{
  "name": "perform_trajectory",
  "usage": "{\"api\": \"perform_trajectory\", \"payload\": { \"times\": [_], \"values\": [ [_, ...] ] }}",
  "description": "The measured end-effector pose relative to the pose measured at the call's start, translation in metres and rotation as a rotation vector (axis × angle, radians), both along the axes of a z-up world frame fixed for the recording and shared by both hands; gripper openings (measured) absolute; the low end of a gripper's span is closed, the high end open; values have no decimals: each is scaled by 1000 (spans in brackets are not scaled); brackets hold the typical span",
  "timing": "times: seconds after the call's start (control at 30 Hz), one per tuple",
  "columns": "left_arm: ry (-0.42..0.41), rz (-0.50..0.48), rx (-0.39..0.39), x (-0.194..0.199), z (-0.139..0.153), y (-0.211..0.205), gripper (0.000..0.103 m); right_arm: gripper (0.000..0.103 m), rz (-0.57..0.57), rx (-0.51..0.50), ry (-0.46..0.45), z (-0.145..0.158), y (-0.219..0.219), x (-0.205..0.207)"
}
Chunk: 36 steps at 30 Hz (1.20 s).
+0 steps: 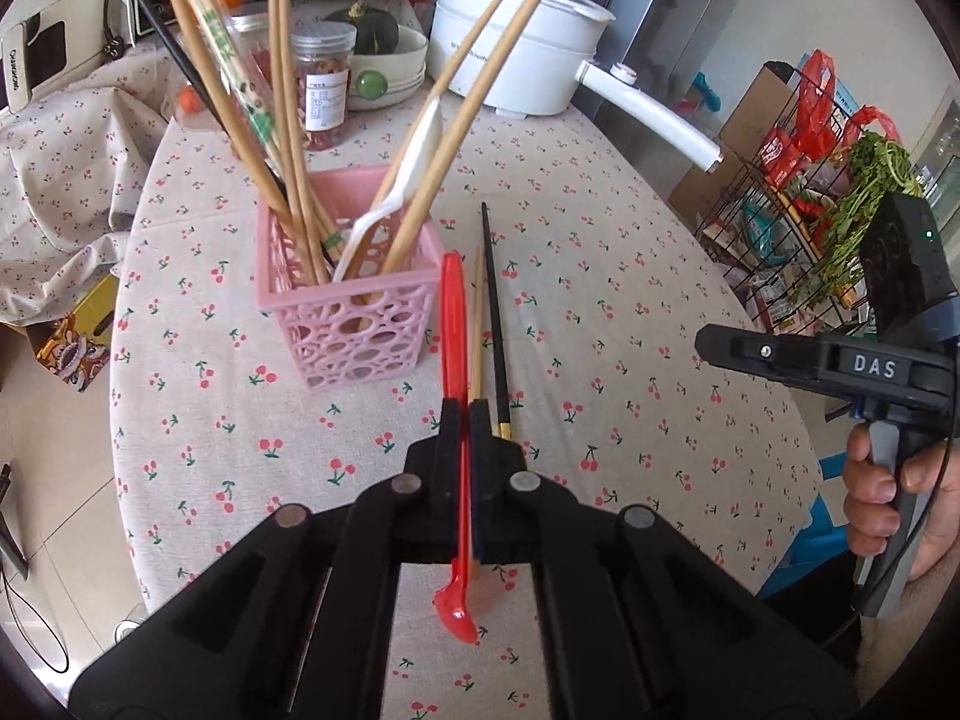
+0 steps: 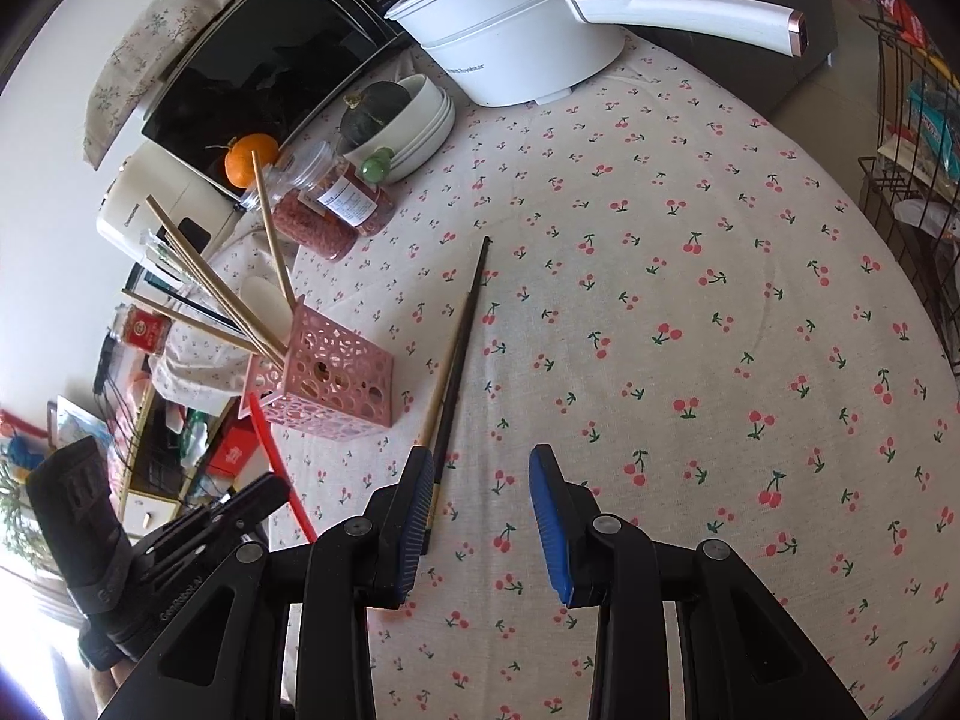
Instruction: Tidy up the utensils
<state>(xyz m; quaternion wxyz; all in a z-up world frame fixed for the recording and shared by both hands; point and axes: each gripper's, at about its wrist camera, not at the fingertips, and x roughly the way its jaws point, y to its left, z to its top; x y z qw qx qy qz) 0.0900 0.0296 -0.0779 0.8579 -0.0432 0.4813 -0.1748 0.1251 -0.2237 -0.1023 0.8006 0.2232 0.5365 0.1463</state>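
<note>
Red spoon [image 1: 454, 324] is clamped mid-handle in the left gripper [image 1: 464, 420], lifted above the tablecloth [image 1: 630, 276], handle pointing toward the pink basket [image 1: 348, 324], bowl nearest the camera. That basket holds upright chopsticks [image 1: 282, 138] and a white spoon [image 1: 399, 180]. The right gripper [image 2: 480, 474] stands parted, empty

**Desk layout**

On desk [image 1: 630, 276]: utensil basket [image 1: 354, 324], holding upright chopsticks [image 1: 288, 138] and a spoon [image 1: 402, 180]. Just right of basket, flat on desk: two loose chopsticks [image 1: 493, 312], side by side. Behind basket: jars [image 1: 324, 84], stacked bowls [image 1: 390, 69], pot [image 1: 516, 54].
</note>
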Motion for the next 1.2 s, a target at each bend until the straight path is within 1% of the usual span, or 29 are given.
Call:
{"api": "perform_trajectory", "payload": {
  "times": [0.2, 0.3, 0.4, 0.47, 0.53, 0.6, 0.67, 0.73, 0.87, 1.03, 1.17, 1.2],
  "values": [
    [-136, 45, -39, -14, 37, 21, 2, 34, 8, -2, 3, -1, 10, -1],
    [-210, 73, -81, -16, 60, 29, 2, 34, 17, -8, 1, -1, 16, -1],
    [-354, 139, -104, -19, 88, 42, 2, 34, 28, -17, 0, -3, 20, -1],
    [-446, 193, -105, -19, 99, 48, 2, 34, 30, -27, 3, -6, 21, -1],
    [-520, 234, -95, -17, 104, 51, 2, 34, 30, -33, 12, -10, 22, -1],
    [-565, 261, -107, -11, 102, 52, 2, 34, 30, -38, 22, -14, 21, 0],
    [-576, 273, -112, -2, 98, 49, 2, 34, 28, -43, 28, -16, 21, 0],
    [-577, 273, -101, 5, 93, 43, 2, 34, 27, -42, 31, -17, 20, 0],
    [-583, 267, -39, 16, 82, 29, 2, 34, 27, -37, 22, -14, 20, 1],
    [-550, 272, 26, 31, 65, 21, 2, 34, 29, -38, 18, -13, 19, 1],
    [-494, 284, 28, 40, 53, 25, 3, 34, 26, -43, 13, -12, 19, 1],
    [-473, 287, 22, 40, 53, 27, 6, 34, 23, -44, 7, -10, 19, 2]
  ]
}}
